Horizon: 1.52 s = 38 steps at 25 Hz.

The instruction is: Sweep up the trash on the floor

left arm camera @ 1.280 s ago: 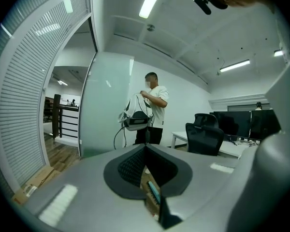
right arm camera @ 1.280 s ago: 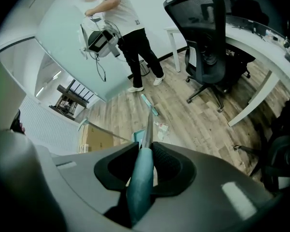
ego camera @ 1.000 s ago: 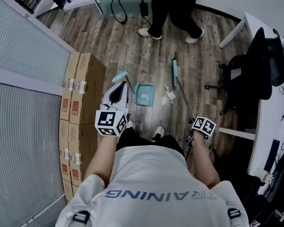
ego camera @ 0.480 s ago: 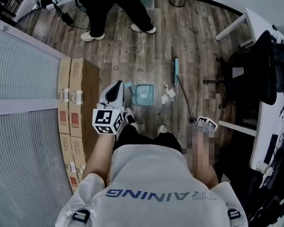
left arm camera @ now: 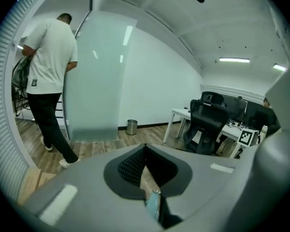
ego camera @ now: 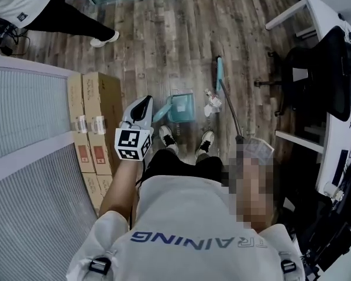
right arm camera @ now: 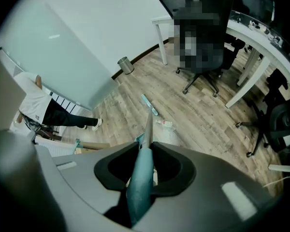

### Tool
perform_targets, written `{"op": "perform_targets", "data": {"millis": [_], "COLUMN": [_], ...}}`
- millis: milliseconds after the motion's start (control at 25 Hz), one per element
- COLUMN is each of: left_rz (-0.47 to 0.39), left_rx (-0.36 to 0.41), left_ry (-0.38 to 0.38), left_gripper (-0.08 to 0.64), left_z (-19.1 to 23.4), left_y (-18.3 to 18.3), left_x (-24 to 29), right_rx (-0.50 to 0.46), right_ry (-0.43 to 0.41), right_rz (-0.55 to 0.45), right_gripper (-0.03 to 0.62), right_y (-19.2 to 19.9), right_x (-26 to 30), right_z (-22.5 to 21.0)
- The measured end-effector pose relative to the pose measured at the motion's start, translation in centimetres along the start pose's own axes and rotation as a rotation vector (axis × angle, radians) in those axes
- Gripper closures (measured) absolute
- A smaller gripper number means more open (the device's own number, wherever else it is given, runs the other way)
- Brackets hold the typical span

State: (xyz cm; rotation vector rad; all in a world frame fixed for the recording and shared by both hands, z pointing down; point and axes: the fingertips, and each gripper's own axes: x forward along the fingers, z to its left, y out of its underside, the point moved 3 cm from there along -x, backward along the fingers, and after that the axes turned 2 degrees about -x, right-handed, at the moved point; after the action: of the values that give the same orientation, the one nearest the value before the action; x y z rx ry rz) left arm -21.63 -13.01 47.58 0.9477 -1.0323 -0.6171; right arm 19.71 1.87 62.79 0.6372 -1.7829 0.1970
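A teal dustpan (ego camera: 180, 107) lies on the wooden floor in front of my shoes. Its handle (ego camera: 158, 113) runs left into my left gripper (ego camera: 146, 104), which is shut on it; a teal strip shows between the closed jaws of the left gripper (left arm camera: 147, 173). Crumpled white trash (ego camera: 212, 105) lies just right of the dustpan. The broom's teal head (ego camera: 219, 75) rests on the floor beyond the trash. Its stick slants back to my right gripper (ego camera: 242, 139), partly hidden by a blur. The right gripper (right arm camera: 144, 144) is shut on the broom's teal grip (right arm camera: 137, 187), with the trash (right arm camera: 165, 123) ahead.
Cardboard boxes (ego camera: 96, 119) are stacked along a ribbed partition (ego camera: 23, 116) close on my left. A black office chair (ego camera: 307, 81) and a white desk (ego camera: 339, 98) stand to the right. Another person (ego camera: 29, 7) walks at the far left. A metal bin (left arm camera: 131, 126) stands by the wall.
The other person has walked from the top centre off to the top left. My left gripper has sunk with the dustpan's handle. The right gripper has shifted a little with the broom stick.
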Motion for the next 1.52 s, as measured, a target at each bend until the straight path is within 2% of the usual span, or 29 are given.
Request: {"op": "perform_targets", "data": {"millis": [200, 320, 440, 520, 720, 920, 1000, 1200, 1360, 1520], "left_rz": [0.079, 0.197, 0.358, 0.454, 0.606, 0.723, 0.754, 0.783, 0.77, 0.765], "left_rx": [0.027, 0.062, 0.156, 0.236, 0.359, 0.367, 0.377, 0.426, 0.37, 0.354], "left_ry": [0.023, 0.1, 0.153, 0.175, 0.193, 0.24, 0.231, 0.185, 0.168, 0.174], "left_gripper": [0.54, 0.349, 0.239, 0.204, 0.198, 0.201, 0.294, 0.459, 0.46, 0.46], "left_z": [-0.8, -1.9, -2.5, -2.7, -2.1, -2.3, -2.2, -2.0, -2.4, -2.8], "left_y": [2.0, 4.1, 7.5, 9.5, 13.4, 17.3, 18.5, 20.3, 20.3, 20.3], "left_x": [1.0, 2.2, 3.5, 4.5, 6.9, 9.2, 10.0, 10.8, 11.7, 11.7], "right_rx": [-0.025, -0.043, -0.054, -0.056, -0.063, -0.046, -0.044, -0.039, -0.032, -0.042], "right_ry": [-0.024, -0.027, -0.028, -0.028, -0.018, 0.003, 0.014, 0.052, 0.085, 0.123], "right_rz": [0.03, 0.049, 0.069, 0.079, 0.087, 0.093, 0.092, 0.089, 0.09, 0.096], "right_gripper": [0.485, 0.485, 0.485, 0.485, 0.485, 0.485, 0.485, 0.485, 0.485, 0.485], "right_y": [-0.5, -0.5, -0.5, -0.4, 0.0, 0.6, 0.7, 0.5, 0.2, -0.2], "right_x": [0.8, 1.5, 1.8, 1.9, 2.0, 1.9, 2.0, 2.1, 2.0, 2.3], "right_z": [-0.4, -1.0, -1.5, -2.0, -3.0, -4.2, -4.7, -6.2, -7.9, -9.5]}}
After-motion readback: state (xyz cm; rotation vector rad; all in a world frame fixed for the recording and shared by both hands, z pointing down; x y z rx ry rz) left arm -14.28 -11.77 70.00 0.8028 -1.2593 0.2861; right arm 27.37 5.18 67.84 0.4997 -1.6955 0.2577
